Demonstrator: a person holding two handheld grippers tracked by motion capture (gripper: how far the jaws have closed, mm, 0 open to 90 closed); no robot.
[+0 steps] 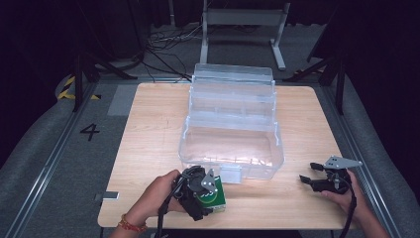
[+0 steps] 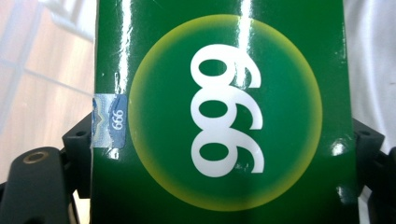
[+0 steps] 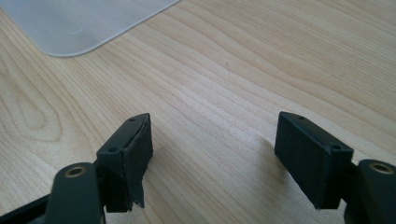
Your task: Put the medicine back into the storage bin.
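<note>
Your wooden surface (image 1: 148, 148) carries a large clear plastic bin (image 1: 230, 148) at its middle, with tiered clear trays folded open behind it toward the far edge. Just in front of the bin's near wall, at the near left of the surface, you hold a glossy green box (image 1: 214, 197) clamped in your left tool (image 1: 200, 191); the jaws press its two sides. Seen from the left gripper view, the green box (image 2: 219, 112) bears a darker green circle ringed in yellow with the white digits 999 turned on their side, and a small blue seal sticker (image 2: 109, 120) on its left edge carries the same digits. Your right tool (image 1: 312, 173) rests at the near right, well apart from the box, its jaws spread wide over bare wood and gripping nothing.
</note>
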